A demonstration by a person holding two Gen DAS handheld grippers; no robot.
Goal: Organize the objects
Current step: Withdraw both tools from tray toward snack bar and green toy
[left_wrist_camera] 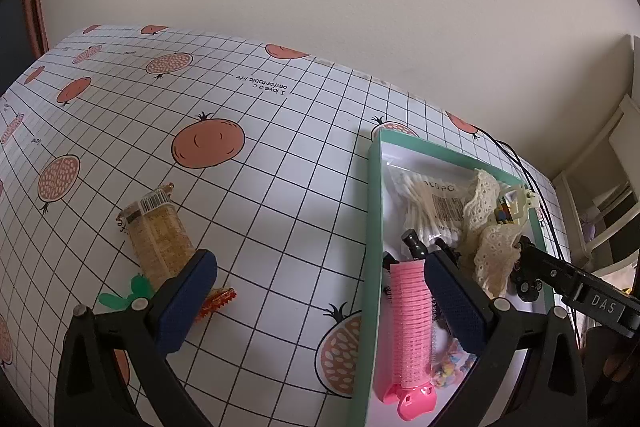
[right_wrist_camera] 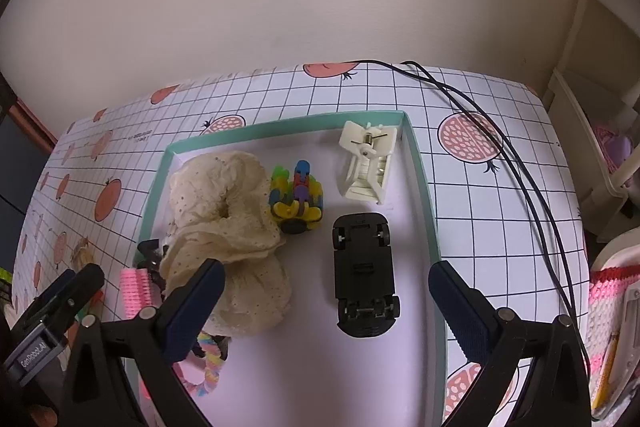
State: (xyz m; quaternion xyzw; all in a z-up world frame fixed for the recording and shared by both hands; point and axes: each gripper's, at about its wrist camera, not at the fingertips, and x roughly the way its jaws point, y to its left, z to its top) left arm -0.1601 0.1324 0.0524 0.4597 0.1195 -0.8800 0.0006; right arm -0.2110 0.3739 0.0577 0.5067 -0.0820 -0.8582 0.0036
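Observation:
A teal-rimmed box (right_wrist_camera: 424,187) with a white floor holds a black toy car (right_wrist_camera: 364,275) on its roof, a cream claw clip (right_wrist_camera: 368,163), a colourful block toy (right_wrist_camera: 296,195) and a lace scrunchie (right_wrist_camera: 228,227). My right gripper (right_wrist_camera: 326,267) stands open over the car, its pads clear of it. In the left wrist view the box (left_wrist_camera: 372,227) also shows a pink hair roller (left_wrist_camera: 410,327) and a bag of cotton swabs (left_wrist_camera: 428,199). My left gripper (left_wrist_camera: 320,257) is open and straddles the box's left wall, holding nothing. A golden snack packet (left_wrist_camera: 160,239) lies on the table by its left finger.
The table has a grid cloth with pomegranate prints (left_wrist_camera: 208,143). An orange wrapped sweet (left_wrist_camera: 218,301) and a green piece (left_wrist_camera: 132,293) lie by the packet. Black cables (right_wrist_camera: 520,187) run along the table right of the box. A pastel hair tie (right_wrist_camera: 208,367) lies in the box's near corner.

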